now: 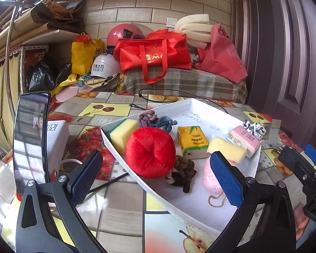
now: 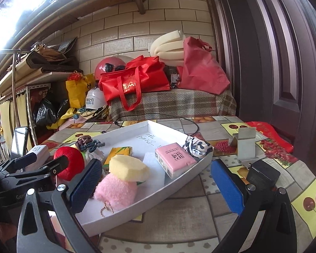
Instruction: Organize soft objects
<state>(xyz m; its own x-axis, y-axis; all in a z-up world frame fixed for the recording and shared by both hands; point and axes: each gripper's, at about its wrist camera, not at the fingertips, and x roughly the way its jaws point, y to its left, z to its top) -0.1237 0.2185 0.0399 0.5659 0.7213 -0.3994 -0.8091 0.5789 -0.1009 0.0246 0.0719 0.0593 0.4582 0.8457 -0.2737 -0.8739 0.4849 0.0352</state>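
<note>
A white tray [image 1: 202, 107] on the fruit-print table holds soft things: a red plush ball [image 1: 150, 152], yellow sponges [image 1: 123, 133] [image 1: 227, 148], a yellow tissue pack [image 1: 191, 140], a pink tissue pack [image 1: 243, 140], knotted hair ties [image 1: 155, 120], a brown scrunchie [image 1: 183, 172] and a pink fluffy pouch [image 1: 210, 177]. My left gripper [image 1: 155, 179] is open and empty, just in front of the ball. My right gripper [image 2: 155, 183] is open and empty over the tray's near edge [image 2: 158, 198], by the pink pouch [image 2: 115, 191] and sponge [image 2: 128, 168].
A phone [image 1: 30, 141] stands at the left beside a white box [image 1: 58, 139]. A metal stand [image 2: 245, 145] and a black charger [image 2: 262, 175] sit right of the tray. A black cable [image 1: 179, 93] runs behind it. Bags and helmets pile on the bench beyond.
</note>
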